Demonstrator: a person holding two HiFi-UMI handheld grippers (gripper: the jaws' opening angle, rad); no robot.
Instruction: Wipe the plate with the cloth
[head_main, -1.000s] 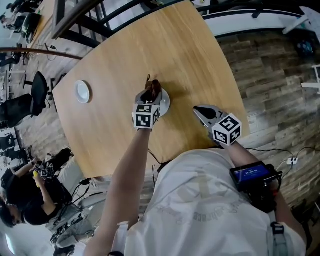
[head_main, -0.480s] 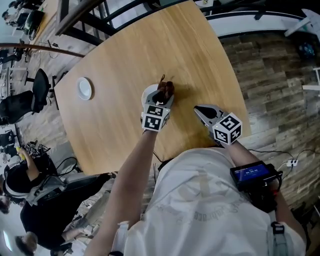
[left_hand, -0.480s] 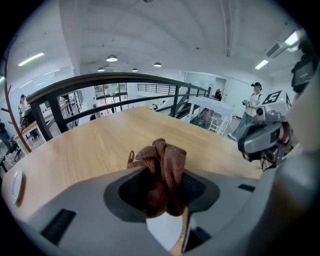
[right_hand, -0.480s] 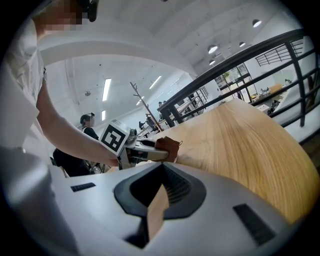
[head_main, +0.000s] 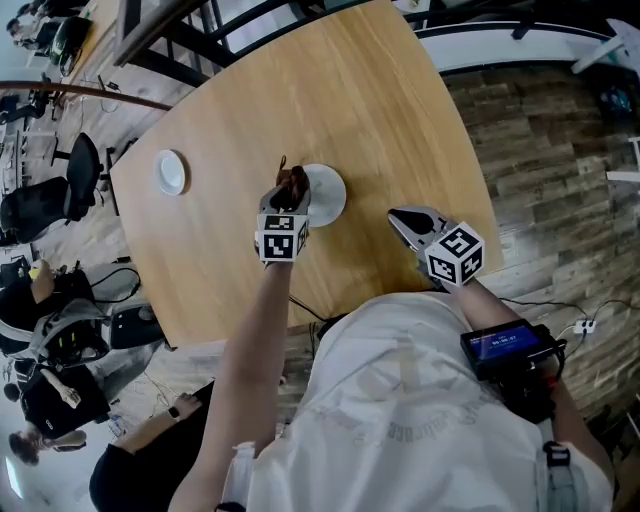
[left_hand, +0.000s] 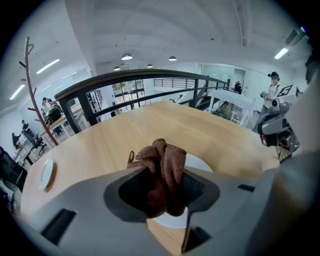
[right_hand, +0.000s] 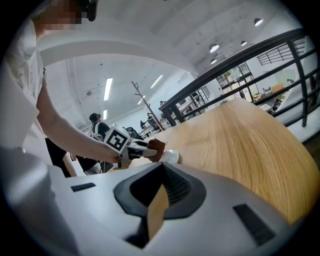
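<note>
1. Shifted since half a second ago: left gripper (head_main: 287, 203) and its brown cloth (left_hand: 161, 172), from the right rim of the plate (head_main: 330, 195) across to its left rim.
2. Left gripper: jaws clamped on the cloth, which bunches up out of them.
3. Cloth: crumpled, over the plate's left rim.
4. Plate: white, round, flat on the wooden table (head_main: 380, 110).
5. Right gripper (head_main: 405, 224): right of the plate and nearer the person, well apart from it; jaws together, nothing between them.
6. Small white dish (head_main: 171, 172): well left of the plate, same table.
</note>
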